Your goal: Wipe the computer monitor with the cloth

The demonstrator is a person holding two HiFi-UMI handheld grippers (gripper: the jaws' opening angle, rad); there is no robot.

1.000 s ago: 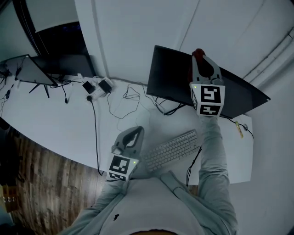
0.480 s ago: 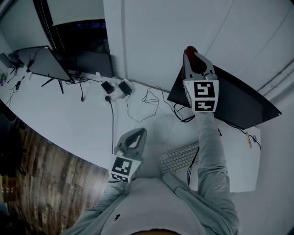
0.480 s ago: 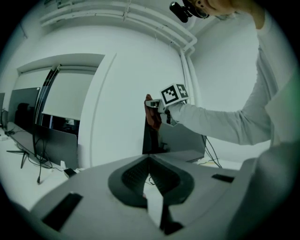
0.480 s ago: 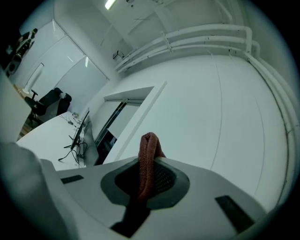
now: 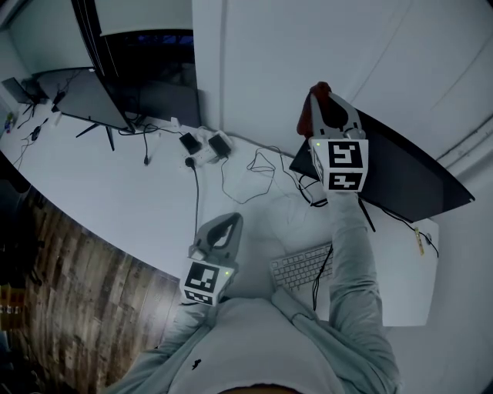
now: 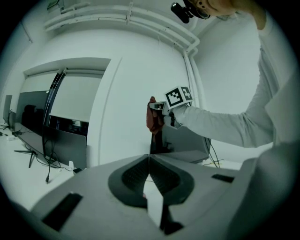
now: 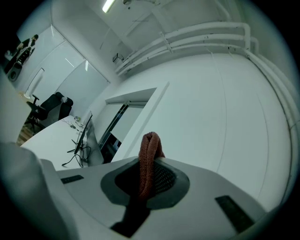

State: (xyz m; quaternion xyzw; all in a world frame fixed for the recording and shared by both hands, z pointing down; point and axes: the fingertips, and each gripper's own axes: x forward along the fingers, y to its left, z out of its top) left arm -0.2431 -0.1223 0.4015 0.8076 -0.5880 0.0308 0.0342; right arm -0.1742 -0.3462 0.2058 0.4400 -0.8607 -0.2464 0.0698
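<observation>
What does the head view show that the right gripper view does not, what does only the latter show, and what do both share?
Only the head view: the near black monitor, the keyboard and the left gripper. Only the right gripper view: a ceiling light and an office chair. Both: the red-brown cloth pinched between the jaws of the right gripper, and the white wall.
</observation>
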